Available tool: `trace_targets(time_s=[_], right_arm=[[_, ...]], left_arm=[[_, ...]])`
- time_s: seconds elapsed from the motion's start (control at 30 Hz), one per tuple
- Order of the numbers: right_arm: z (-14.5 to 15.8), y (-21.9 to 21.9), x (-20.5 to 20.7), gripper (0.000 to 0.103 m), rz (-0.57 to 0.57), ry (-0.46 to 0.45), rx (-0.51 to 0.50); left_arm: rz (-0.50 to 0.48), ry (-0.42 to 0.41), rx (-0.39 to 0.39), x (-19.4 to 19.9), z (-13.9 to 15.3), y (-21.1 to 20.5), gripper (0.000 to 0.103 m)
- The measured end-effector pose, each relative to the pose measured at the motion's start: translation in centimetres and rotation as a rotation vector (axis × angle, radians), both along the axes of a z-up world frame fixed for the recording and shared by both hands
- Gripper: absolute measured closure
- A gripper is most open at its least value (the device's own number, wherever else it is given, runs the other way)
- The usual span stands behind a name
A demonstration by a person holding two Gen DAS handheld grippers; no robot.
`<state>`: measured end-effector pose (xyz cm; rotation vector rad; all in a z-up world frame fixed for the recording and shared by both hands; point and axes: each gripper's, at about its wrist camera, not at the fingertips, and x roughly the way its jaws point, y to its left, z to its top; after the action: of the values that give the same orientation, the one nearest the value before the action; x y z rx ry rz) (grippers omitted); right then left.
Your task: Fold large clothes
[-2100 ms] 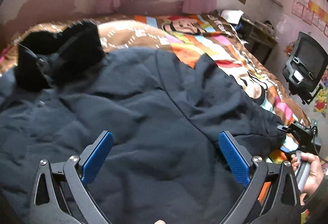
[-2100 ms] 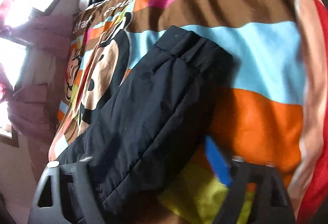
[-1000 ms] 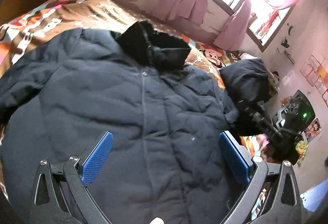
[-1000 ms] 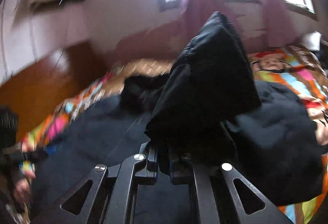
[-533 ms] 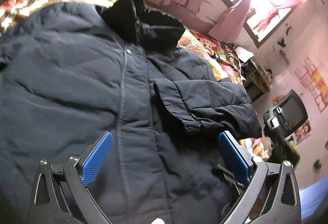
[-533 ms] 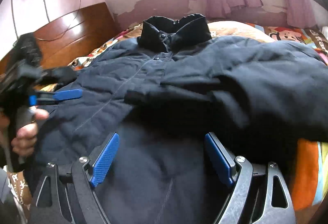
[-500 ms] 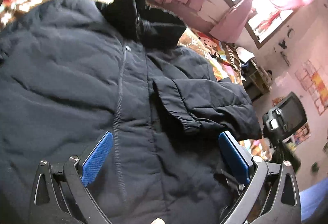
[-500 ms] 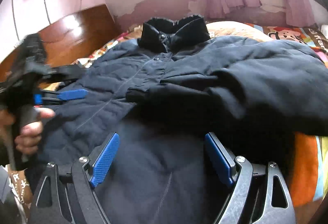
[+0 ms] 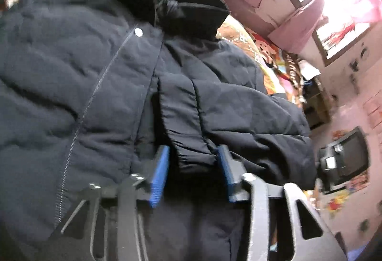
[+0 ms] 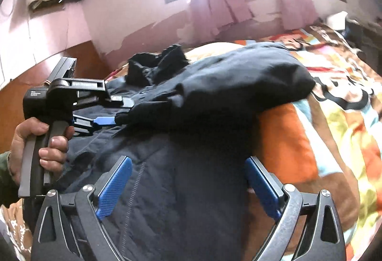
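A dark navy padded jacket [image 9: 78, 84] is laid front-up on a bed w/ a bright striped cartoon blanket [image 10: 339, 103]. Its long axis is run away from both cameras, from the hem in the foreground to the black collar [image 9: 176, 2] at the far end, toward the pink wall & curtained window [image 10: 214, 7]. One sleeve [image 9: 229, 103] is seen folded across the chest; its axis is set crosswise to the body, w/ the cuff [image 9: 188, 141] pointing to the centre placket & zip.

The left gripper [image 9: 193, 165] is seen low over the jacket, its jaws narrow & closing, w/ the cuff between the blue pads; whether the pads already press on it can't be told. In the right wrist view it is held by a hand [image 10: 45, 148] at the jacket's far side.

The right gripper [image 10: 188, 184] is hung over the lower front panel, jaws wide & opening, nothing gripped; only flat fabric is seen between the fingers.

No containers are seen.
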<state>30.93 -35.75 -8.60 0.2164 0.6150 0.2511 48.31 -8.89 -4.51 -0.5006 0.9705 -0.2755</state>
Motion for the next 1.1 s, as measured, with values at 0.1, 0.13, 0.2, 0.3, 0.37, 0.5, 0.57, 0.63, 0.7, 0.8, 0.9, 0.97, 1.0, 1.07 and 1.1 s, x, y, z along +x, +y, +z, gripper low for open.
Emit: trace_targets(time_s=[0.1, 0.13, 0.2, 0.3, 0.37, 0.5, 0.57, 0.63, 0.7, 0.8, 0.9, 0.97, 1.0, 1.07, 1.1], right_arm=[[-0.2, -1.3, -0.5, 0.007, -0.046, 0.01, 0.032], [-0.2, -1.7, -0.6, 0.007, -0.06, 0.008, 0.04], [-0.1, -2.3, -1.0, 0.007, -0.083, -0.001, 0.05], [0.7, -3.0, -1.4, 0.007, -0.109, -0.054, 0.047], [1.7, -3.1, -1.3, 0.007, -0.087, -0.093, 0.061], [4.1, -3.3, -0.8, 0.007, -0.045, -0.169, 0.076], [5.3, -3.0, -0.1, 0.007, -0.042, -0.188, 0.073], [5.9, -2.6, 1.0, 0.007, -0.03, -0.182, 0.079], [6.2, -1.9, 2.6, 0.007, 0.001, -0.149, 0.083], [6.5, -0.1, 6.4, 0.007, 0.088, -0.053, 0.076], [6.3, 1.9, 9.7, 0.007, 0.128, 0.001, 0.038], [6.0, 3.5, 11.8, 0.007, 0.14, 0.025, 0.022], [5.7, 4.4, 12.5, 0.007, 0.138, 0.03, 0.005], [4.9, 6.5, 14.1, 0.007, 0.118, 0.048, -0.069], [4.3, 7.6, 14.8, 0.007, 0.116, 0.06, -0.108]], left_arm=[[0.021, -0.073, 0.111, -0.6, 1.1, -0.9, 0.099], [0.029, -0.102, 0.13, -0.9, 1.6, -0.9, 0.1], [0.042, -0.165, 0.173, -1.5, 2.9, -1.2, 0.102], [0.059, -0.3, 0.224, -2.8, 5.8, -0.8, 0.102], [0.082, -0.406, 0.272, -3.9, 8.3, -0.1, 0.102], [0.136, -0.545, 0.346, -6.0, 11.7, 2.1, 0.102], [0.169, -0.579, 0.363, -6.6, 12.7, 4.0, 0.102], [0.198, -0.589, 0.388, -6.8, 13.0, 5.7, 0.102], [0.225, -0.586, 0.403, -7.2, 12.6, 7.8, 0.102], [0.262, -0.536, 0.393, -7.3, 10.6, 11.0, 0.102], [0.293, -0.459, 0.412, -7.0, 7.5, 13.8, 0.102], [0.302, -0.397, 0.418, -6.8, 5.4, 15.4, 0.102], [0.302, -0.36, 0.417, -6.5, 4.4, 16.0, 0.102], [0.302, -0.303, 0.432, -6.1, 2.5, 16.6, 0.102], [0.3, -0.286, 0.439, -6.0, 1.7, 17.0, 0.102]])
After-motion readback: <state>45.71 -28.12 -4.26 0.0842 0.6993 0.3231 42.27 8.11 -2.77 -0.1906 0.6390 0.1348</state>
